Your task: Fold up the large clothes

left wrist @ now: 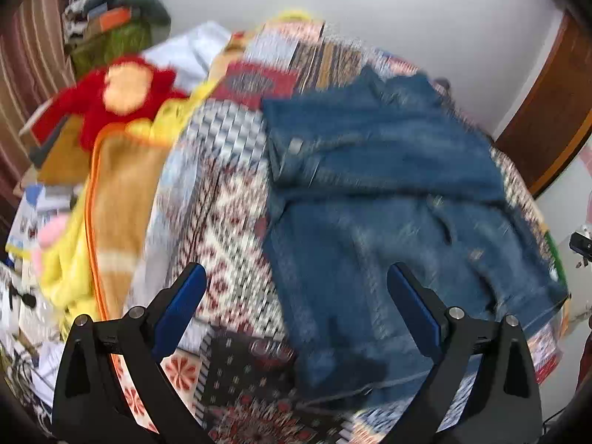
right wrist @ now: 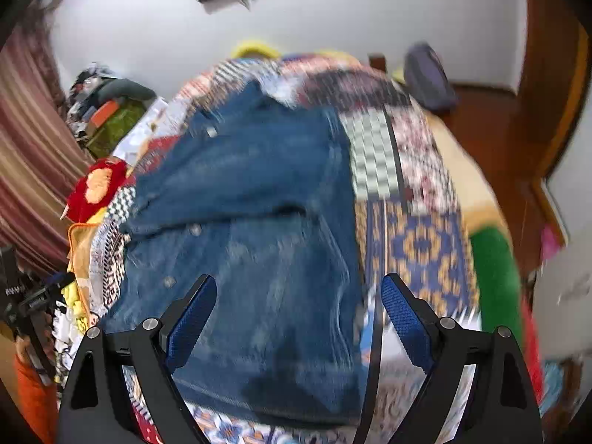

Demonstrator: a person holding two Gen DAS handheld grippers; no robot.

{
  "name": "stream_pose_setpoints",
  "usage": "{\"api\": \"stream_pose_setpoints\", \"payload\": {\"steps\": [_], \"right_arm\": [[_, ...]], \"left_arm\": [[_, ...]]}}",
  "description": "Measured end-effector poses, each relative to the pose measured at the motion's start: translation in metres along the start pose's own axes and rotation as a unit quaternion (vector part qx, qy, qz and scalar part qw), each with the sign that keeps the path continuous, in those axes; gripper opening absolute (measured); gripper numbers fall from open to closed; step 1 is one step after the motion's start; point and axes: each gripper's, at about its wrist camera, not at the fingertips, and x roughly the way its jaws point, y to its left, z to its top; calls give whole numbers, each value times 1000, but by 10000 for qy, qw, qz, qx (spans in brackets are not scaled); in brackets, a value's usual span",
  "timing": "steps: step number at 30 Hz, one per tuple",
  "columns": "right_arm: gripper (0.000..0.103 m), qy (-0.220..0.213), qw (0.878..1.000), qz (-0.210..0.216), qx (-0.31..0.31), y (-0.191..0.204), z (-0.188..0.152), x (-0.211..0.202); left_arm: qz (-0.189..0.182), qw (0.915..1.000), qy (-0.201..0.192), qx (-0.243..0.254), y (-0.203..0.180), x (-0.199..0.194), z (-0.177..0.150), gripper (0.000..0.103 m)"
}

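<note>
Both views are smeared with motion blur, so we can't read much fine detail. The folded blue denim garment (left wrist: pixel 388 199) shows a couple of metal buttons, but its seams and collar are mush, and we can't say for sure whether it's a jacket or a shirt. It lies folded over on the multicoloured patchwork bedspread (left wrist: pixel 222 199), and its near edge runs down behind the black gripper arms, so that bit is hidden. Off to the side we see a red and orange plush toy (left wrist: pixel 118 100) beside an orange-trimmed tan blanket (left wrist: pixel 122 199), both fuzzy; the pile of stuff in the far corner is unreadable.

The left gripper (left wrist: pixel 296 281) has its blue-padded jaws spread wide with nothing between them, hanging over the bedspread at the denim's edge. The right gripper (right wrist: pixel 298 288) is also wide open and empty-handed, above the denim (right wrist: pixel 259 222) without gripping it.
</note>
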Motion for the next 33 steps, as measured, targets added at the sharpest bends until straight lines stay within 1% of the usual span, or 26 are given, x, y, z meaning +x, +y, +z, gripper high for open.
{"api": "stream_pose_setpoints", "payload": {"steps": [1, 3, 6, 8, 10, 12, 15, 17, 19, 20, 21, 22, 24, 25, 26, 27, 28, 29, 30, 31, 32, 33], "right_arm": [[89, 124, 9998, 3, 127, -5, -7, 5], [89, 345, 9988, 33, 359, -14, -20, 16], [89, 599, 9958, 99, 683, -28, -40, 27], [89, 755, 9935, 102, 849, -36, -53, 33], [90, 776, 9928, 66, 915, -38, -64, 33], [89, 646, 9941, 64, 871, -39, -70, 27], [89, 565, 9951, 58, 810, -37, -73, 21], [89, 532, 9956, 76, 769, -37, -73, 21], [89, 476, 9958, 115, 775, -37, -73, 20], [89, 440, 9959, 133, 784, -37, -73, 20], [85, 378, 9960, 173, 788, -36, -74, 20], [81, 342, 9962, 221, 775, -35, -74, 19], [69, 317, 9965, 321, 697, -31, -75, 21], [66, 303, 9969, 340, 639, -29, -75, 22], [61, 272, 9972, 372, 588, -27, -75, 23], [56, 232, 9972, 425, 574, -26, -76, 23], [56, 212, 9970, 438, 598, -26, -77, 24], [53, 178, 9968, 430, 643, -27, -78, 24], [47, 127, 9968, 410, 675, -27, -78, 24], [44, 104, 9969, 396, 674, -28, -79, 24], [37, 63, 9968, 406, 682, -28, -78, 23], [34, 38, 9967, 446, 682, -29, -77, 22]], "left_arm": [[61, 9999, 124, -95, 6, 7, -8, 99], [-13, 9991, 334, -266, 13, 17, -21, 99], [-372, 9945, 735, -646, 22, 32, -46, 99], [-654, 9895, 886, -932, 26, 39, -58, 99], [-788, 9847, 982, -1204, 28, 44, -68, 99], [-984, 9777, 1094, -1495, 30, 49, -78, 99], [-1153, 9738, 1128, -1606, 26, 48, -85, 99], [-1350, 9730, 1027, -1567, 20, 43, -87, 99], [-1451, 9735, 904, -1519, 14, 37, -88, 97], [-1482, 9746, 858, -1445, 9, 36, -88, 91], [-1482, 9757, 843, -1375, 6, 35, -89, 85], [-1461, 9778, 847, -1243, 0, 35, -89, 83], [-1417, 9808, 829, -1056, -8, 34, -89, 68], [-1373, 9820, 818, -1004, -10, 33, -88, 66], [-1277, 9839, 760, -991, -13, 31, -88, 63], [-1269, 9840, 728, -1019, -12, 30, -90, 59], [-1265, 9835, 699, -1085, -12, 29, -92, 57], [-1258, 9830, 700, -1144, -10, 31, -93, 48], [-1255, 9824, 704, -1188, -7, 32, -93, 40], [-1245, 9824, 694, -1210, -5, 33, -94, 37], [-1245, 9825, 668, -1216, -3, 31, -94, 31], [-1263, 9828, 656, -1176, -2, 30, -93, 28]]}}
